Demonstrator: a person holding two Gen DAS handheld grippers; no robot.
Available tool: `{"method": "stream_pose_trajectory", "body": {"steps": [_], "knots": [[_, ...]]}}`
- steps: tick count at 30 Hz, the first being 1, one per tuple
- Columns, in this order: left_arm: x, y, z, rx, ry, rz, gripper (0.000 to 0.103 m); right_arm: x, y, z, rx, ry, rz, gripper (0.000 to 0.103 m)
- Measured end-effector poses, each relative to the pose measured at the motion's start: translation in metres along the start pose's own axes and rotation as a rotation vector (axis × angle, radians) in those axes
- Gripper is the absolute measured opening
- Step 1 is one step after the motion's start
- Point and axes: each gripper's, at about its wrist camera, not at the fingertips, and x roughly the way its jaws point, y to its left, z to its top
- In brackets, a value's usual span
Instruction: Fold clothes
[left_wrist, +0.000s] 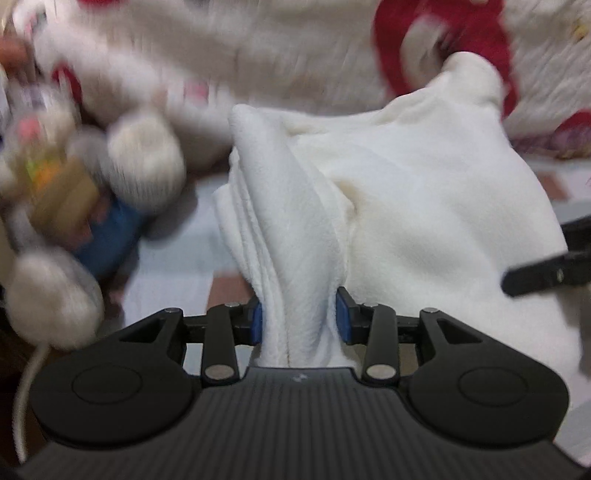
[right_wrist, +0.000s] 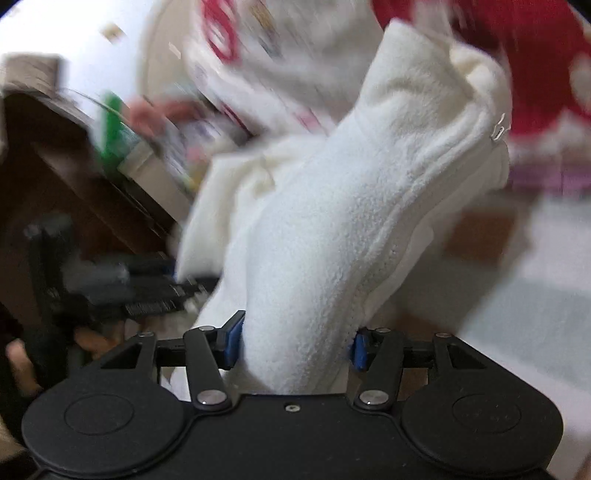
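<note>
A white fleece garment (left_wrist: 424, 206) hangs bunched between both grippers above the bed. In the left wrist view a gathered fold of it runs down between the blue pads (left_wrist: 343, 321) of my left gripper (left_wrist: 299, 321), which is shut on it. In the right wrist view a thick roll of the same white fleece garment (right_wrist: 351, 221) fills my right gripper (right_wrist: 295, 347), whose pads (right_wrist: 234, 343) press on it from both sides. A small metal zipper pull (right_wrist: 498, 129) shows near its upper edge. My right gripper's black finger (left_wrist: 546, 273) pokes in at the right edge.
A white and red patterned quilt (left_wrist: 258, 44) lies behind the garment. Blurred plush toys (left_wrist: 144, 162) sit at the left on the pale checked bed sheet (left_wrist: 173, 251). Dark wooden furniture (right_wrist: 55, 177) stands at the left, with the other gripper (right_wrist: 110, 288) in front of it.
</note>
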Motion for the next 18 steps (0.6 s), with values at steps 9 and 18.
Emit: {"method": "stream_pose_trajectory", "body": {"steps": [9,18], "knots": [[0.013,0.057,-0.001,-0.310,0.021,-0.073,0.034,-0.011,-0.022,-0.024,0.166,0.011,0.043,0.075],[-0.034,0.065,-0.010,-0.312,-0.181,-0.050,0.035,-0.002,0.006,-0.064,0.112,0.135,0.039,0.077]]}}
